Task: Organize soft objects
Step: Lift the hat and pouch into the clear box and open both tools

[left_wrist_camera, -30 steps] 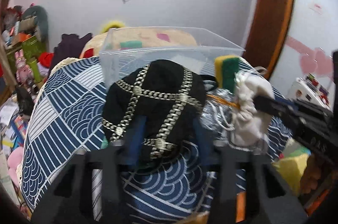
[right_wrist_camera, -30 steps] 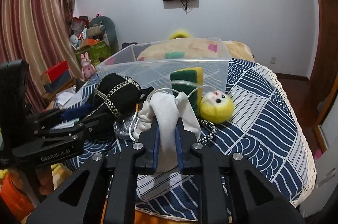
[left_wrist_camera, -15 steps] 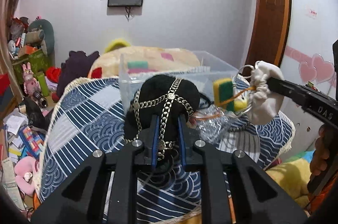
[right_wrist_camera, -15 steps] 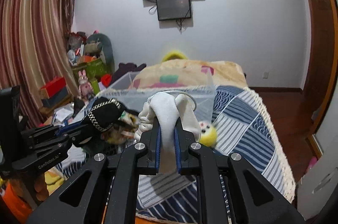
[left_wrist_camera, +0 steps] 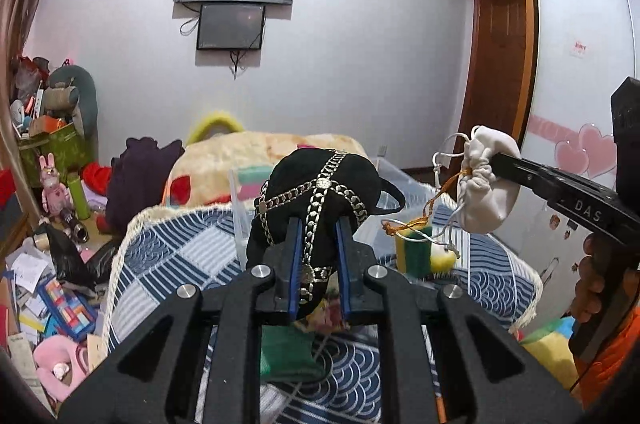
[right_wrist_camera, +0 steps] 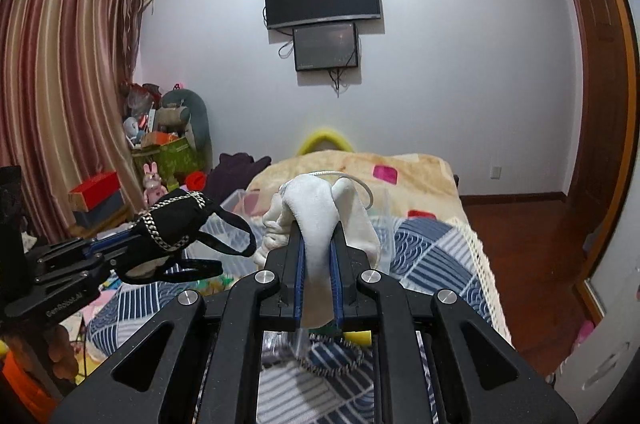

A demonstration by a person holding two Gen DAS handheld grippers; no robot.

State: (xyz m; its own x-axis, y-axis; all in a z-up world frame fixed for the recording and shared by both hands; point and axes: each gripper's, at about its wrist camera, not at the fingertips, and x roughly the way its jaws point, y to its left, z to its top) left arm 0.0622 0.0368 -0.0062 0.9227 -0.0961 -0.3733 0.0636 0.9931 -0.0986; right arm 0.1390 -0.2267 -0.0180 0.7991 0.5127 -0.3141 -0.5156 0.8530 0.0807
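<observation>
My left gripper (left_wrist_camera: 316, 224) is shut on a black fabric piece with gold chains (left_wrist_camera: 320, 180), held up above the table; it also shows in the right wrist view (right_wrist_camera: 168, 224). My right gripper (right_wrist_camera: 318, 228) is shut on a white drawstring pouch (right_wrist_camera: 316, 208), also lifted; the pouch shows at the right of the left wrist view (left_wrist_camera: 486, 192). A clear plastic bin (left_wrist_camera: 240, 224) stands behind both, mostly hidden. A green and yellow sponge (left_wrist_camera: 416, 250) and a yellow plush toy (left_wrist_camera: 442, 258) lie on the blue patterned cloth (left_wrist_camera: 168, 264).
A green soft item (left_wrist_camera: 286, 348) lies below my left gripper. A bed with a beige blanket (right_wrist_camera: 408, 168) stands behind the table. Clutter, boxes and toys (left_wrist_camera: 52, 184) fill the floor at left. A wardrobe (left_wrist_camera: 568, 64) is at right.
Both grippers have risen, lifting the black chained piece and the white pouch off the table. My left gripper closed on the black piece during this time.
</observation>
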